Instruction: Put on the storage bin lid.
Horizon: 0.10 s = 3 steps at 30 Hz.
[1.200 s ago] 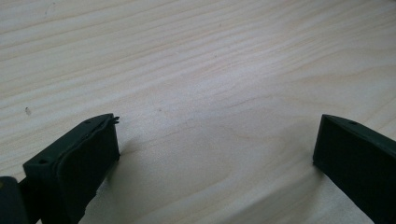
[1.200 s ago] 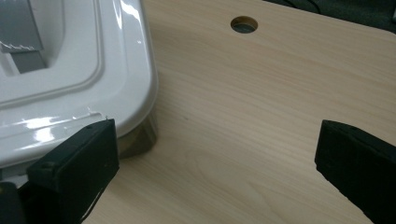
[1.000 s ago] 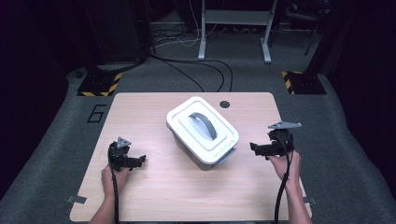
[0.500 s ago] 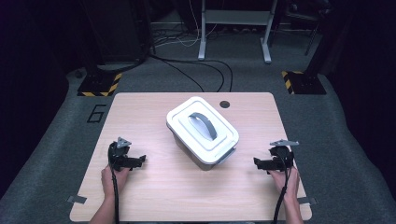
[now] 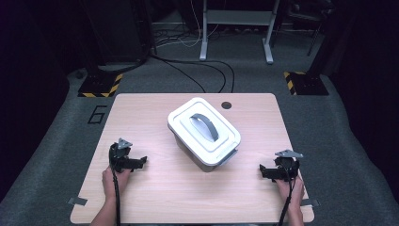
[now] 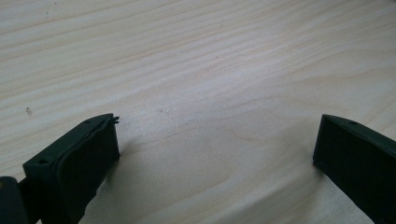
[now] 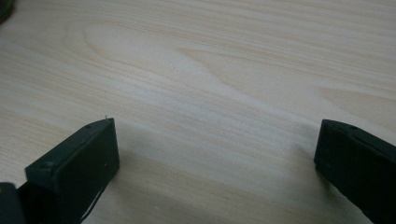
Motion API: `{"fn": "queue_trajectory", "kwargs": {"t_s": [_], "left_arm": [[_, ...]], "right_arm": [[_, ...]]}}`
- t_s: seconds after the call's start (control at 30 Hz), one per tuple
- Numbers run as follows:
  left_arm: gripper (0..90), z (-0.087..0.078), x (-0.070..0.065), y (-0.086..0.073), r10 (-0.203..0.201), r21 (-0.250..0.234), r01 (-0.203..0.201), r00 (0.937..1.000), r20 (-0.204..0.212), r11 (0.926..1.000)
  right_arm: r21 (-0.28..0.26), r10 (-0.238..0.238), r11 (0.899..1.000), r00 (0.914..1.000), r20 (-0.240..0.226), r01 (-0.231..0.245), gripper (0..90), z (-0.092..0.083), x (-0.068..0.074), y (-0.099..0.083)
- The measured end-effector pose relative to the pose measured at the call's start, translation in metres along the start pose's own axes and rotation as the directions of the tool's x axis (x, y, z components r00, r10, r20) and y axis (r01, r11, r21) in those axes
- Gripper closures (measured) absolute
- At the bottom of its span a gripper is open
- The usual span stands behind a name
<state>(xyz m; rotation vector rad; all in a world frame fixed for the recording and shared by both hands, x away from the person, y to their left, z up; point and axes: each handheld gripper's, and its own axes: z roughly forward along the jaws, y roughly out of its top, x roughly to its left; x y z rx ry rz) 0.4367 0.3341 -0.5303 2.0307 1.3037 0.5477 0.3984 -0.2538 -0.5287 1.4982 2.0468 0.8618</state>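
Since 1.0 s ago, right gripper (image 5: 263, 170) has dropped from a raised spot beside the box to the tabletop near the right front edge; left gripper (image 5: 142, 161) and the box sit where they were.

Left to right across the wooden table (image 5: 141, 113):

Left gripper lies low on the wood at the front left, held by the person's left hand (image 5: 114, 175), jaws aimed toward the table's middle. Grey 3-cornered plate on top. Left gripper view (image 6: 215, 149): 2 black jaws spread wide, bare wood grain between them, nothing pinched.

Centre: white lidded storage box (image 5: 204, 133), set at an angle to the table edges, lid on. Grey arched handle (image 5: 205, 125) runs along the lid top. Grey latch visible on the near right corner. Box stands well apart from both grippers, roughly between them and a little farther back.

Small dark round hole (image 5: 226, 105) in the tabletop just behind the box, near the far edge.

Right gripper rests at the front right, held by the right hand (image 5: 288, 184), jaws aimed inward toward the box. Right gripper view (image 7: 215, 149): jaws spread wide over bare wood, holding nothing.

Cables trail from both grippers back along the forearms.
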Motion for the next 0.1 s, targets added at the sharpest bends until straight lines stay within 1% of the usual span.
{"fn": "queue_trajectory", "kwargs": {"t_s": [0.1], "left_arm": [[0.0,-0.0002,0.0001,0.0001,0.001,0.003,-0.001,1.0000,0.001,1.0000]], "right_arm": [[-0.002,-0.003,1.000,1.0000,-0.004,0.003,0.0,0.0003,-0.0004,0.0001]]}}
